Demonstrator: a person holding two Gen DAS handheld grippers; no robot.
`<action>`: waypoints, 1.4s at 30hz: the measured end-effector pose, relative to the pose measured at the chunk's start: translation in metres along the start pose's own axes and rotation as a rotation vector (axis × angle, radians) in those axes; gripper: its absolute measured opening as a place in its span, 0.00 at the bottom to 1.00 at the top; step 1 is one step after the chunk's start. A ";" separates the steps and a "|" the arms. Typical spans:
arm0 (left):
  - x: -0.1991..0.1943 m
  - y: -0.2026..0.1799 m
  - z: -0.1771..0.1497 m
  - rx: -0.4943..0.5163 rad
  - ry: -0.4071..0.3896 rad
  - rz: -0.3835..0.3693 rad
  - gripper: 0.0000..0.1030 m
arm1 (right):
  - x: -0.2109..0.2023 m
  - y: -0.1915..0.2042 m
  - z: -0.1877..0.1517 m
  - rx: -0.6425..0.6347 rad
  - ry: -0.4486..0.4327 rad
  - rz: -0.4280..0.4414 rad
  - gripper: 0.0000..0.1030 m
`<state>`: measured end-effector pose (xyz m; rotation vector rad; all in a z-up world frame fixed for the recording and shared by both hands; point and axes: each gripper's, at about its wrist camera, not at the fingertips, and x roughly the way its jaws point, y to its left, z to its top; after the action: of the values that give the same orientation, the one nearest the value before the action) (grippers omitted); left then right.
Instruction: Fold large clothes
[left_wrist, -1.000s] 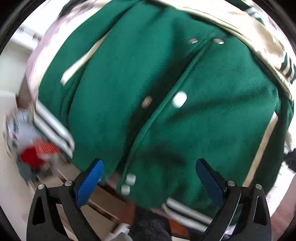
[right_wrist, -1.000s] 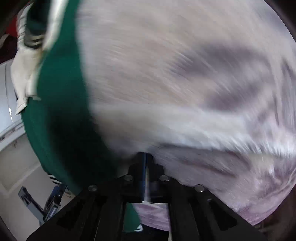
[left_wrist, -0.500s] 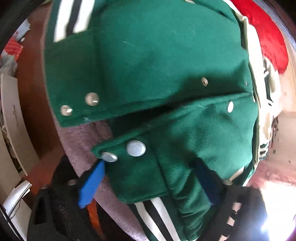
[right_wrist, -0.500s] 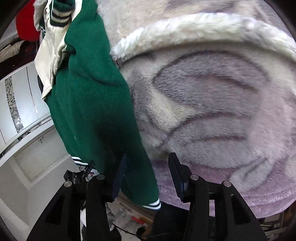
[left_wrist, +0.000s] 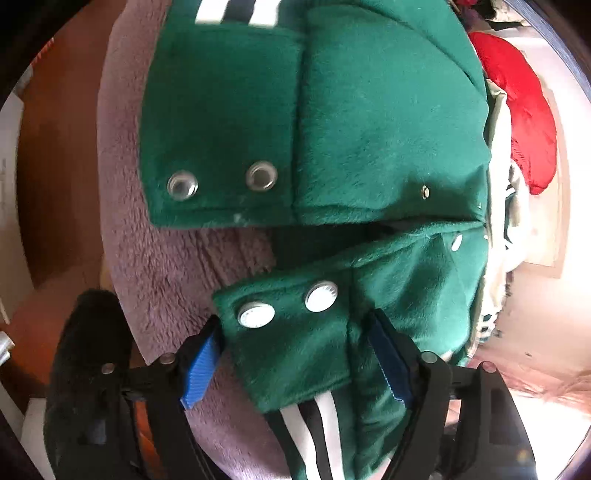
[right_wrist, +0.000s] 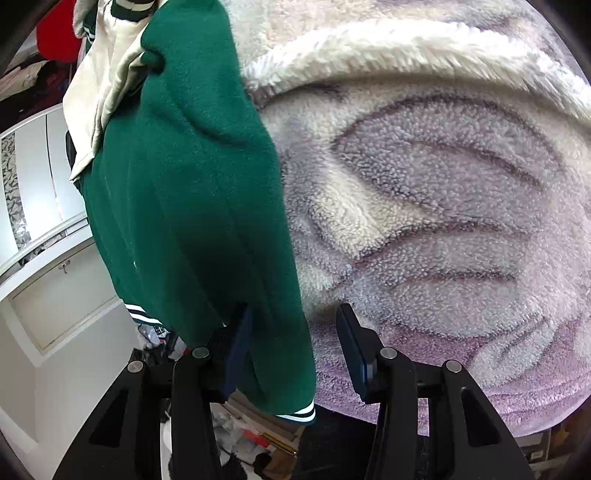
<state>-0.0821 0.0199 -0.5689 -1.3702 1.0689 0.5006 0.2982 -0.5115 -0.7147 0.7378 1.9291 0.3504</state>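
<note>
Green varsity jacket (left_wrist: 369, 122) spread over a fleecy lilac blanket (right_wrist: 443, 206), both grippers at its lower hem.

The jacket lies front up on the blanket, its snap plackets parted. The left gripper (left_wrist: 295, 363) stands with blue pads spread wide, the hem corner with two white snaps (left_wrist: 321, 295) lying between them, unclamped. The right gripper (right_wrist: 295, 350) is likewise apart, the jacket's side edge draping between its fingers beside the blanket.

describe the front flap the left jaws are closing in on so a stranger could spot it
Start at the purple fleece blanket, then the green varsity jacket spread on it. The lower front flap, between the open jaws, carries two solid white snap caps; the upper flap has hollow sockets.
</note>
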 end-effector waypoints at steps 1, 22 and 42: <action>-0.004 -0.006 -0.007 0.027 -0.039 0.033 0.57 | -0.001 0.000 -0.001 0.001 -0.005 -0.001 0.48; -0.047 -0.030 -0.015 0.181 -0.150 0.119 0.04 | -0.028 0.007 0.039 0.014 -0.271 -0.124 0.01; -0.061 -0.108 -0.040 0.469 -0.213 0.316 0.88 | -0.072 0.041 0.095 -0.098 -0.313 -0.061 0.15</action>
<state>-0.0345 -0.0212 -0.4542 -0.7246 1.1428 0.5672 0.4186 -0.5320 -0.6854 0.6282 1.6238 0.2717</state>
